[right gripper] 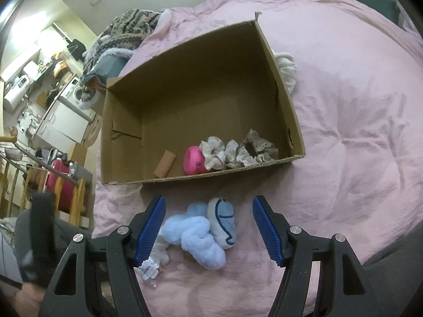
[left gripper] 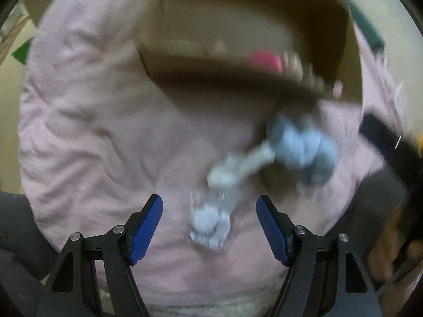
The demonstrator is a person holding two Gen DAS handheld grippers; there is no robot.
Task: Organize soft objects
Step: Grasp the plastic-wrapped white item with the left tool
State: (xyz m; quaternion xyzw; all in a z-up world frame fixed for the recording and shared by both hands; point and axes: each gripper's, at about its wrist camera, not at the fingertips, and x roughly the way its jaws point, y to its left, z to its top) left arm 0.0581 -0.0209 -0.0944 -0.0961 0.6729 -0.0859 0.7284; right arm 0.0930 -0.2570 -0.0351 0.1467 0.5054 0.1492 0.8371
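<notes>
A light blue plush toy (right gripper: 203,235) with a white face lies on the pink bedspread (right gripper: 343,105), between my right gripper's (right gripper: 208,227) open blue fingers. Beyond it stands an open cardboard box (right gripper: 185,105) holding a pink soft object (right gripper: 194,159) and frilly scrunchies (right gripper: 238,150). The left wrist view is motion-blurred: my left gripper (left gripper: 210,224) is open and empty above the bedspread (left gripper: 92,132), with a blurred whitish object (left gripper: 211,227) between its fingers, the blue plush (left gripper: 304,148) ahead to the right, and the box (left gripper: 238,39) beyond.
A white cloth (right gripper: 286,68) lies by the box's right wall. A patterned knit blanket (right gripper: 127,31) is piled at the bed's far left. A red suitcase (right gripper: 59,182) and furniture stand left of the bed. A small cardboard piece (right gripper: 165,162) lies in the box.
</notes>
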